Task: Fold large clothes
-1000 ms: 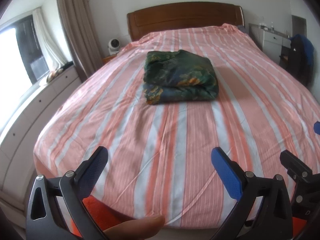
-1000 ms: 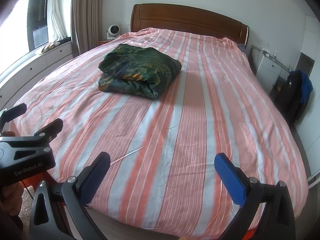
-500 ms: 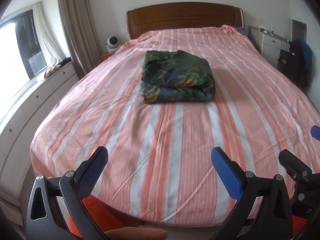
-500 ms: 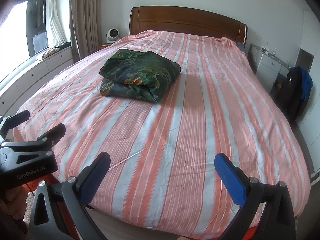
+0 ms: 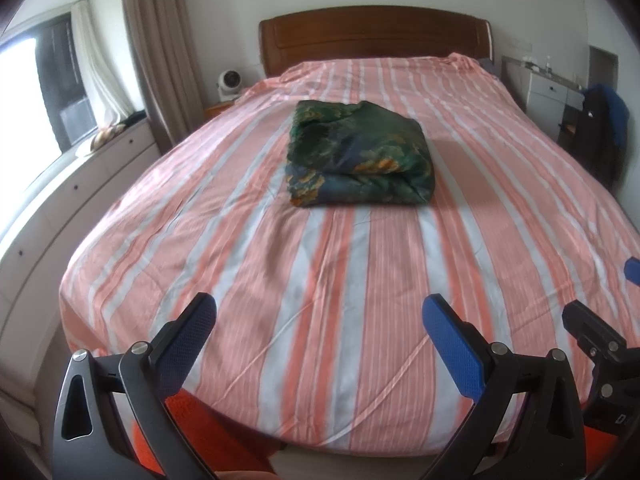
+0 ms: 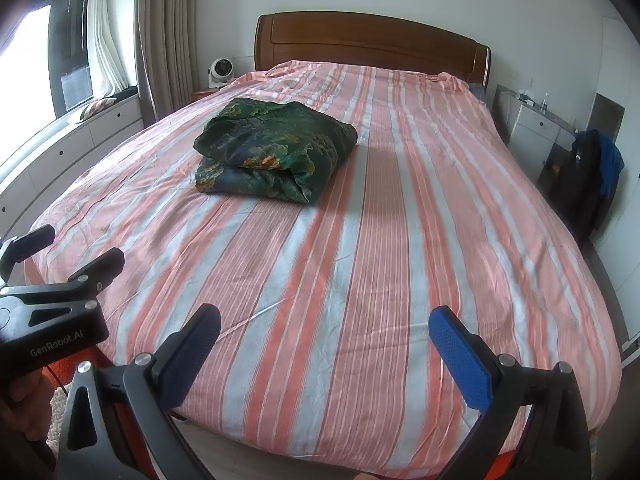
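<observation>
A: What is nearest?

B: The left gripper (image 5: 318,334), held over the foot edge of the bed (image 5: 256,280). Its two blue-padded fingers (image 5: 450,346) stand wide apart with nothing between them.

A: And the other one?

B: The right gripper (image 6: 324,346) is just the same: fingers spread wide, empty, over the foot edge. It hangs to the right of the left one, whose black body shows at the left edge of the right wrist view, with a hand (image 6: 24,404) under it.

A: Where is the garment?

B: The dark green patterned garment (image 5: 358,154) lies folded into a thick, squarish bundle on the striped pink and white sheet (image 6: 360,264), about the middle of the bed, a little toward its left edge. It is well apart from both grippers.

A: Beyond that?

B: A brown wooden headboard (image 6: 372,46) at the head of the bed, and a small white fan (image 5: 229,82) by the head's left corner. A curtain (image 5: 160,52) hangs along the left side, and a dark bag (image 6: 592,176) stands off the right edge.
</observation>
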A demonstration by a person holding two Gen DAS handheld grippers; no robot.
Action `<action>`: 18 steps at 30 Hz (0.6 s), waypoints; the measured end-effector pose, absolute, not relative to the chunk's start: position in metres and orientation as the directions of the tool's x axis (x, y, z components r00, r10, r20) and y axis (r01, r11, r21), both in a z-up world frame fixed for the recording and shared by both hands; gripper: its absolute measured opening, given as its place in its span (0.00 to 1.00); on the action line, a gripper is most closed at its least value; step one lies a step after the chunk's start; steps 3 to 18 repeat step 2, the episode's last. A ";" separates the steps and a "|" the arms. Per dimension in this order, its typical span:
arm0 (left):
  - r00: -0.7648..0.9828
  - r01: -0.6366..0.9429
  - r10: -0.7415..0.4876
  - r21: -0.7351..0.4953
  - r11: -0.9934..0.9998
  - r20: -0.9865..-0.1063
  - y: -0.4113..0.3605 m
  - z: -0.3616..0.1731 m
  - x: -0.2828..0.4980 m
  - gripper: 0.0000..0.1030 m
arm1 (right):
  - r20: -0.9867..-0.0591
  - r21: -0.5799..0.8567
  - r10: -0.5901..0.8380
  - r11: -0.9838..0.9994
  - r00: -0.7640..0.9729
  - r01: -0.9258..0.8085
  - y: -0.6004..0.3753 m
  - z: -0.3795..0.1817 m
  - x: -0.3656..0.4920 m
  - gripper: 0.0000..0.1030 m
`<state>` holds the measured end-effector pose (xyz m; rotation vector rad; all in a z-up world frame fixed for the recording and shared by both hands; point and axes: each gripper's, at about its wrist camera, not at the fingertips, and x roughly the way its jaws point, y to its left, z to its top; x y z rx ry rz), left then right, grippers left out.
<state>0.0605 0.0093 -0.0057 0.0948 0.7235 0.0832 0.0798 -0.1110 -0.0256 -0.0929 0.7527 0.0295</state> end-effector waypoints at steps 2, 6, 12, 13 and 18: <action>0.751 -0.051 0.122 0.127 0.991 -0.649 0.010 -0.005 0.060 1.00 | -0.684 -0.073 -0.006 0.996 0.730 -0.060 -0.111 -0.025 0.080 0.99; 0.751 -0.051 0.122 0.127 0.991 -0.649 0.010 -0.005 0.060 1.00 | -0.684 -0.073 -0.006 0.996 0.730 -0.060 -0.111 -0.025 0.080 0.99; 0.751 -0.051 0.122 0.127 0.991 -0.649 0.010 -0.005 0.060 1.00 | -0.684 -0.073 -0.006 0.996 0.730 -0.060 -0.111 -0.025 0.080 0.99; 0.751 -0.051 0.122 0.127 0.991 -0.649 0.010 -0.005 0.060 1.00 | -0.684 -0.073 -0.006 0.996 0.730 -0.060 -0.111 -0.025 0.080 0.99; 0.751 -0.051 0.122 0.127 0.991 -0.649 0.010 -0.005 0.060 1.00 | -0.684 -0.073 -0.006 0.996 0.730 -0.060 -0.111 -0.025 0.080 0.99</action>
